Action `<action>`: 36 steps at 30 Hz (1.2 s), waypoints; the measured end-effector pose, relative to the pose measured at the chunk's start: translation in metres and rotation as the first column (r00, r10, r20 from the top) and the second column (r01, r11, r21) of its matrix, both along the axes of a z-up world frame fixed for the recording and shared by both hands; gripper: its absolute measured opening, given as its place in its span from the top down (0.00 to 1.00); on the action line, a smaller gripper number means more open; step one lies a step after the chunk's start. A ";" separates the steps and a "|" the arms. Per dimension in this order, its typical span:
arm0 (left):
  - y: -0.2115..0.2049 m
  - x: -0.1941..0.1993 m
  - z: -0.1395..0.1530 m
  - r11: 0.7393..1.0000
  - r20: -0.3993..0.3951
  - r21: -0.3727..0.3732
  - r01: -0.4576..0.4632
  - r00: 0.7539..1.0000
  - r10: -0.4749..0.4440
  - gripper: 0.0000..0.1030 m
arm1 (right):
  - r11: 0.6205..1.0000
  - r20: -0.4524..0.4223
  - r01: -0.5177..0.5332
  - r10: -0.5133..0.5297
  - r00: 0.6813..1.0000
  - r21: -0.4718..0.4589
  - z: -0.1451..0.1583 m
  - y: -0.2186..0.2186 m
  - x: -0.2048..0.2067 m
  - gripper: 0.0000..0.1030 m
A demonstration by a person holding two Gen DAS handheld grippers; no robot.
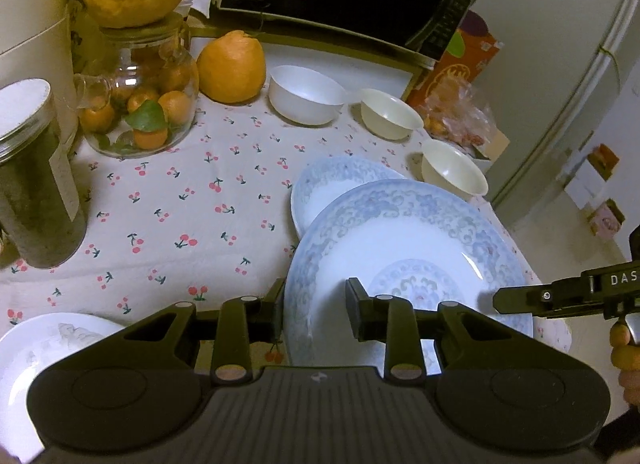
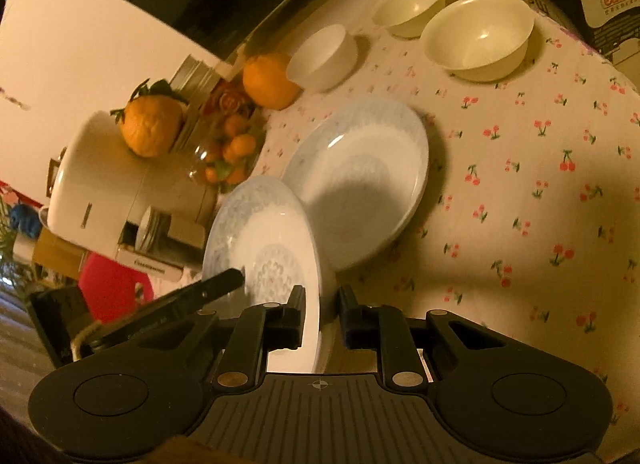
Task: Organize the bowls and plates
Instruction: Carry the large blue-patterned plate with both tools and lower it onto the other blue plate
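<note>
Both grippers hold the same patterned plate by opposite parts of its rim. The left gripper (image 1: 316, 306) is narrowed on the near-left rim of the plate (image 1: 404, 248); one finger sits under the rim, the other on top. The right gripper (image 2: 320, 314) is likewise pinched down on the near edge of that plate (image 2: 260, 232), which in the right wrist view stands steeply tilted, nearly on edge. Its tip shows in the left wrist view at about 3 o'clock of the plate.

Second plate (image 2: 360, 179) lies flat on the tablecloth (image 1: 180, 199), at roughly 1 o'clock from the held plate in the right wrist view, 11 o'clock in the left. The two overlap in both views; I cannot tell whether they touch.

Judgement: stacking step. The move turns on levelling the tilt and carrying the held plate away from both grippers, over the flat one.

Three bowls (image 1: 306, 93) (image 1: 390, 113) (image 1: 454, 171) stand beyond, at 12 to 1 o'clock, untouched.
</note>
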State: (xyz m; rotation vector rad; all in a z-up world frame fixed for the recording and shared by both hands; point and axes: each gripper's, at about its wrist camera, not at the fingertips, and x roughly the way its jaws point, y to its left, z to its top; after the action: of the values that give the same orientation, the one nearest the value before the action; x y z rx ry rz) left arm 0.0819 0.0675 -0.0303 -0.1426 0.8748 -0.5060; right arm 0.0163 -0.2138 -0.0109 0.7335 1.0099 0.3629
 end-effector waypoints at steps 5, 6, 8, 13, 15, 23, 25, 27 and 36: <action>-0.004 0.008 0.000 0.999 -0.004 -0.016 -0.029 1.000 0.029 0.74 | 1.000 -0.003 0.020 -0.020 1.000 -0.008 0.000 -0.005 0.015 0.83; -0.005 0.010 0.000 0.999 -0.005 -0.020 -0.038 0.999 0.038 0.74 | 1.000 -0.007 0.024 -0.024 1.000 -0.006 -0.001 -0.006 0.017 0.83; -0.007 0.014 0.000 0.998 -0.008 -0.027 -0.051 0.999 0.051 0.74 | 0.999 -0.015 0.036 -0.036 0.999 -0.006 -0.003 -0.008 0.025 0.83; -0.014 0.025 -0.001 0.995 -0.015 -0.044 -0.088 0.996 0.087 0.74 | 0.998 -0.037 0.063 -0.063 0.997 -0.008 -0.007 -0.016 0.042 0.83; -0.016 0.030 -0.002 0.993 -0.016 -0.050 -0.103 0.995 0.103 0.74 | 0.997 -0.046 0.073 -0.073 0.996 -0.009 -0.009 -0.019 0.049 0.83; -0.029 0.045 -0.005 0.986 -0.006 -0.038 -0.163 0.987 0.163 0.74 | 0.991 -0.055 0.131 -0.131 0.990 -0.001 -0.013 -0.027 0.072 0.83; -0.032 0.048 -0.006 0.984 -0.003 -0.033 -0.176 0.984 0.176 0.74 | 0.989 -0.056 0.148 -0.148 0.987 0.002 -0.014 -0.029 0.077 0.83; -0.035 0.050 -0.008 0.982 0.003 -0.022 -0.187 0.982 0.187 0.74 | 0.987 -0.055 0.159 -0.159 0.986 0.003 -0.015 -0.030 0.081 0.83; -0.045 0.052 -0.009 0.978 0.047 0.044 -0.206 0.978 0.204 0.74 | 0.981 -0.041 0.194 -0.195 0.980 -0.021 -0.017 -0.027 0.092 0.85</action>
State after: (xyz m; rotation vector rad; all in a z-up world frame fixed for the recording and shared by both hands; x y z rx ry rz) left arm 0.1343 0.0222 -0.0396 -0.1754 0.8196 -0.2935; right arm 0.1084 -0.2411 -0.0282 0.8203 0.9709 0.1694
